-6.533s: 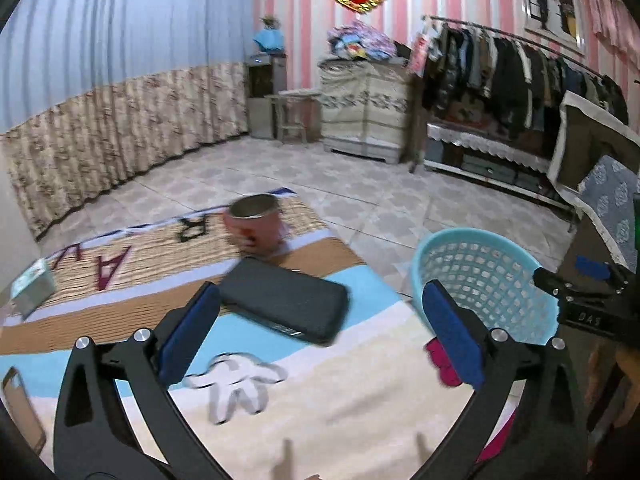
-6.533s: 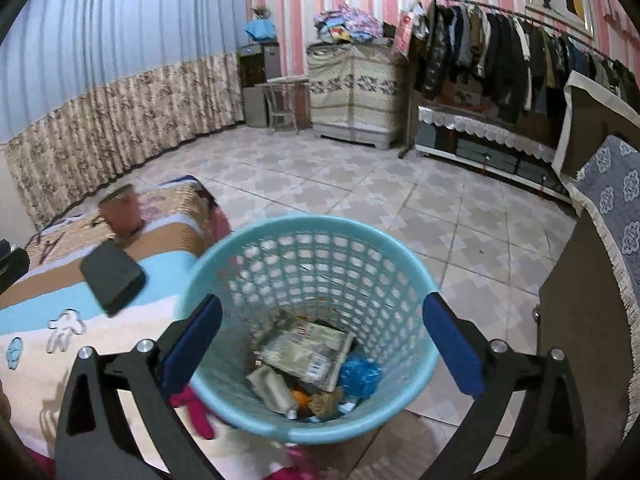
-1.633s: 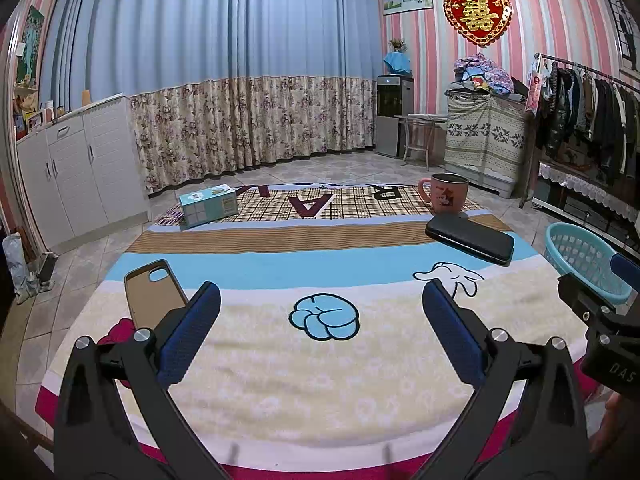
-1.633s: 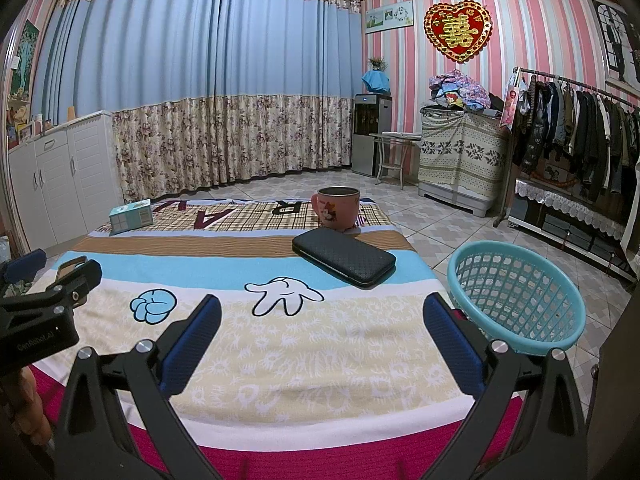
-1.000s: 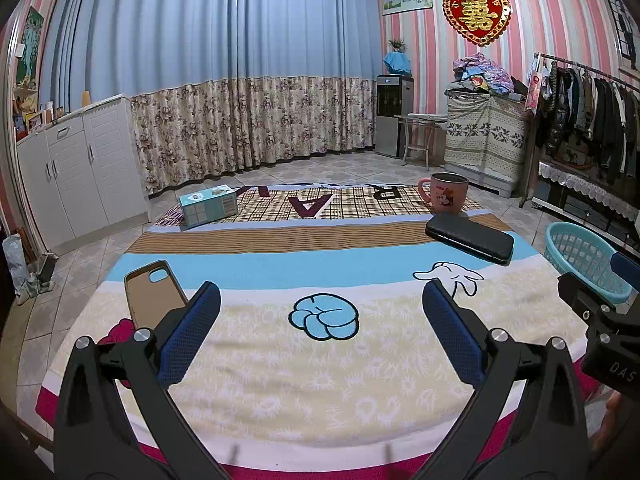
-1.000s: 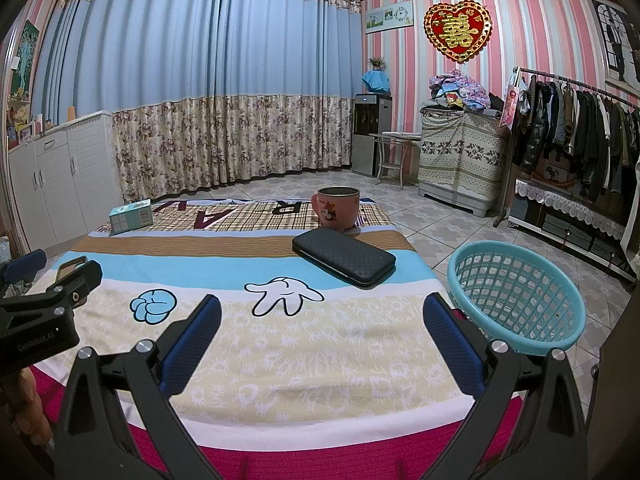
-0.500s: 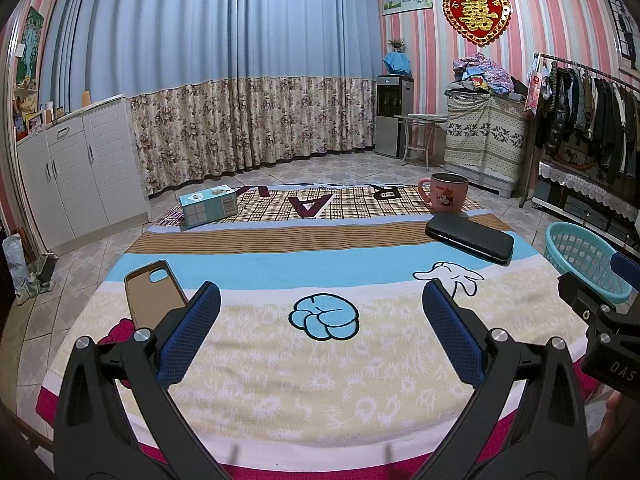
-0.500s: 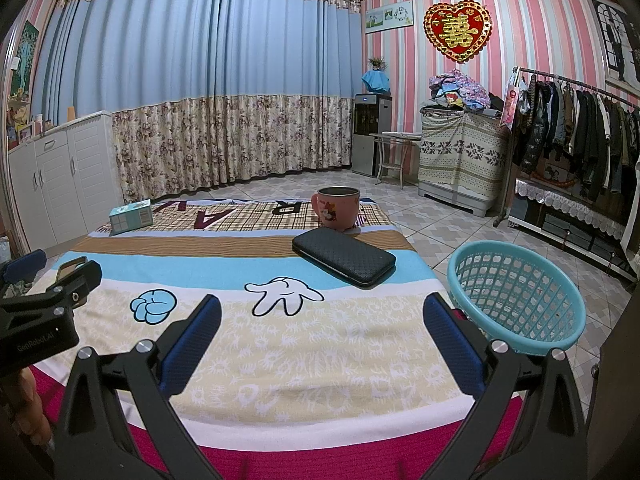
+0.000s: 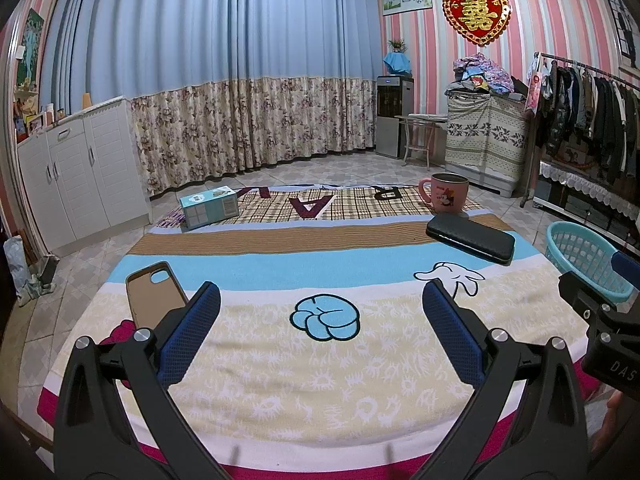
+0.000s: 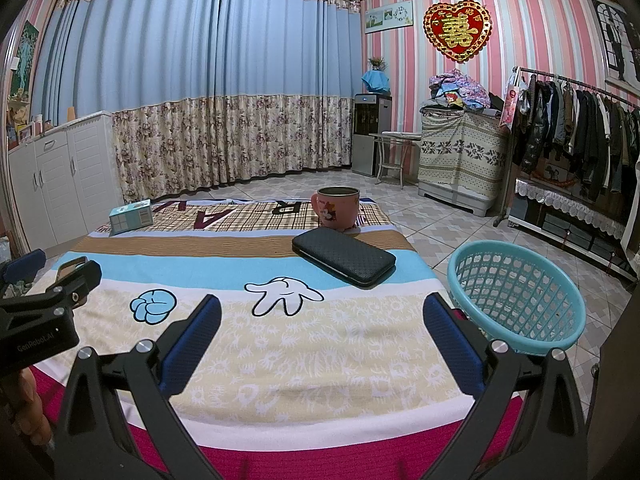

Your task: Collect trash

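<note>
So both grippers hang wide open, empty, over the blanket (image 9: 320,380); left gripper (image 9: 320,322), right gripper (image 10: 322,322); teal basket (image 10: 516,300) sits at its 2 o'clock, just beside the right finger.

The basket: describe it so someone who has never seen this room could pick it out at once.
Start from the table under the striped cartoon blanket. Off its right edge, toward the clothes rack, stands the basket, lower than the tabletop. It is the only round, turquoise, lattice-walled thing there; the mug and black case nearest it lie on the blanket.
</note>
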`<move>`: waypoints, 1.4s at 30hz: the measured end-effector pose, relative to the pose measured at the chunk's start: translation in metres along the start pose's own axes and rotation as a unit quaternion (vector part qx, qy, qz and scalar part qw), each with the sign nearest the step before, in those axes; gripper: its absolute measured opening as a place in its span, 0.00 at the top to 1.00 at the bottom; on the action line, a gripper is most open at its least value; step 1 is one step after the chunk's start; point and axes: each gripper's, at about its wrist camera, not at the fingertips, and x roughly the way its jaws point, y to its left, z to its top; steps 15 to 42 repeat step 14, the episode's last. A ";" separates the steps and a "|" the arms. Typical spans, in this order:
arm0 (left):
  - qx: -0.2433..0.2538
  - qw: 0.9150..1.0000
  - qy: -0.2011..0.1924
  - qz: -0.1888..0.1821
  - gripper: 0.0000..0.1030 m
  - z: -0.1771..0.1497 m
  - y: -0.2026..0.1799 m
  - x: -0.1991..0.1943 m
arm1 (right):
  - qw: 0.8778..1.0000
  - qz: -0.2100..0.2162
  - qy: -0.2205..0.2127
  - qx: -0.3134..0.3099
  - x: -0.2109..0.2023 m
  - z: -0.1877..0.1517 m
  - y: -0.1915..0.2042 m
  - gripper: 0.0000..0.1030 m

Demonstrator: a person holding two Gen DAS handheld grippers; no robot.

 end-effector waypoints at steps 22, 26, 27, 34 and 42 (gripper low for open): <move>-0.005 1.000 0.007 -0.002 0.05 -0.002 0.003 0.001 | 1.000 0.000 0.000 0.000 0.000 0.000 0.000 0.04; -0.005 1.000 0.007 -0.002 0.05 -0.002 0.003 0.001 | 1.000 0.000 0.000 0.000 0.000 0.000 0.000 0.04; -0.005 1.000 0.007 -0.002 0.05 -0.002 0.003 0.001 | 1.000 0.000 0.000 0.000 0.000 0.000 0.000 0.04; -0.005 1.000 0.007 -0.002 0.05 -0.002 0.003 0.001 | 1.000 0.000 0.000 0.000 0.000 0.000 0.000 0.04; -0.005 1.000 0.007 -0.002 0.05 -0.002 0.003 0.001 | 1.000 0.000 0.000 0.000 0.000 0.000 0.000 0.04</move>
